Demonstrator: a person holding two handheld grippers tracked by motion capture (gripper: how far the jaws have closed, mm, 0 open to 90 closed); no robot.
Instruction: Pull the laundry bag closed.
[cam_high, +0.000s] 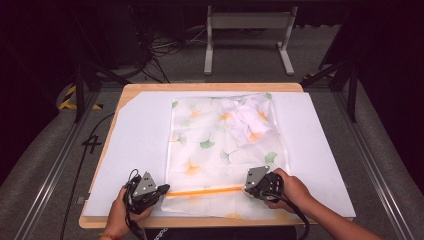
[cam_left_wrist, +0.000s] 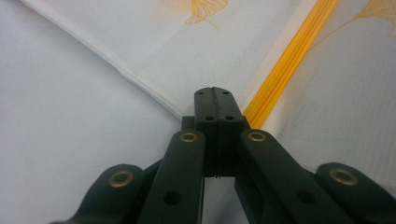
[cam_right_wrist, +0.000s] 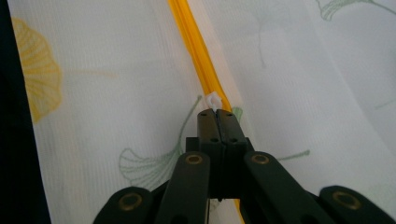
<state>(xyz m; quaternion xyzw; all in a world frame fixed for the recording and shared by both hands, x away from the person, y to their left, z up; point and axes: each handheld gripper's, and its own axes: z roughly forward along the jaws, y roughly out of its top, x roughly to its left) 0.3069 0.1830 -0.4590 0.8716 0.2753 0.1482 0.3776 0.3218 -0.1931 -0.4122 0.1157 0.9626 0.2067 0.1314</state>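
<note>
Mesh bag (cam_high: 225, 150) with ginkgo-leaf print lies flat at centre frame in the high view, on a white sheet (cam_high: 130, 150) covering the wooden worktop (cam_high: 210, 87). Crumpled white cloth (cam_high: 245, 120) sits inside the bag, upper right. Orange zipper (cam_high: 202, 191) runs across the bag near its lower edge. Right claw (cam_high: 248, 187) at the zipper's right end, lower centre-right of frame; in the right gripper view the jaws are pressed together with the small white zipper pull (cam_right_wrist: 213, 101) at their tips, apparently pinched, the orange zipper running away to the top of frame. Left claw (cam_high: 164, 191) at the zipper's left end, lower left of centre; in the left gripper view the jaws are clenched at the bag's corner, by the seam (cam_left_wrist: 140, 84), whether fabric is caught between them cannot be told. Each gripper is held by a hand (cam_high: 295, 190) entering from the bottom edge.
</note>
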